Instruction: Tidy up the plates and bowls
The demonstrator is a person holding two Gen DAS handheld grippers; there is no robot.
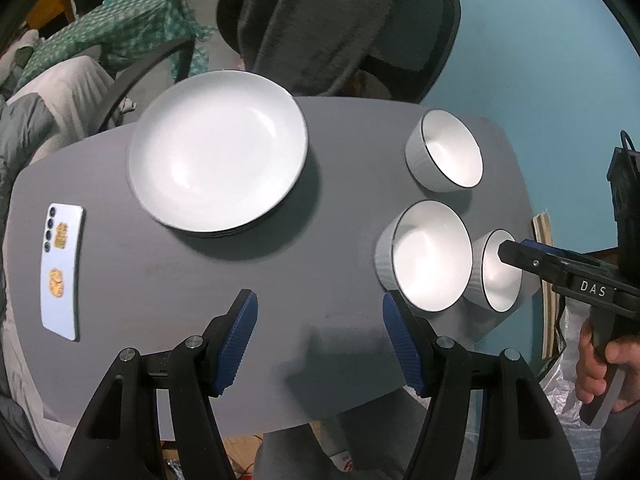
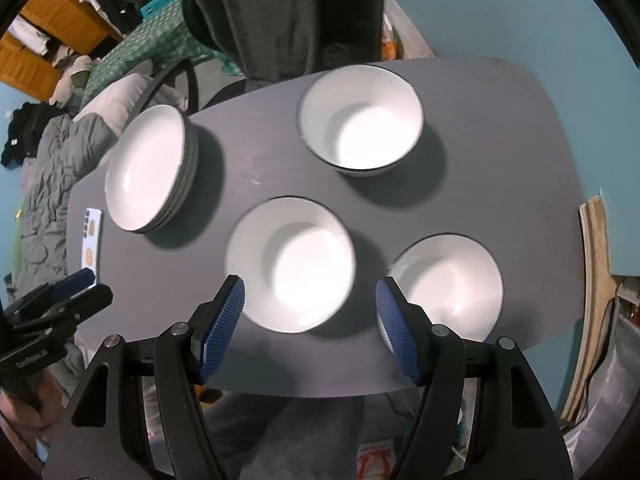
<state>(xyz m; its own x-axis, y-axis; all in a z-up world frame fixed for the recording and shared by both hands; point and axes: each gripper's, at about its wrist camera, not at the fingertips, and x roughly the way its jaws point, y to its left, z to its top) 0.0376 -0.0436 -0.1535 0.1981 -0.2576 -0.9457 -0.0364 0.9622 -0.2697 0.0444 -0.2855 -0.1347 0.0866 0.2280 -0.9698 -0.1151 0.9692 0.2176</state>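
A stack of white plates (image 1: 218,152) sits on the grey table (image 1: 168,280), to the far left. Three white ribbed bowls with dark rims stand apart at the right: a far bowl (image 1: 444,150), a middle bowl (image 1: 428,256) and a right bowl (image 1: 498,270). My left gripper (image 1: 320,316) hovers open over bare table, left of the middle bowl. The right wrist view shows the plates (image 2: 148,168), far bowl (image 2: 360,120), middle bowl (image 2: 292,264) and right bowl (image 2: 448,280). My right gripper (image 2: 311,288) hangs open and empty above the middle bowl's near rim.
A white phone (image 1: 62,272) lies face down near the table's left edge. A chair draped with a dark garment (image 1: 320,20) stands behind the table. A hand (image 1: 600,364) holds the right gripper (image 1: 516,250) over the table's right edge. Wooden boards (image 2: 592,280) lean at the right.
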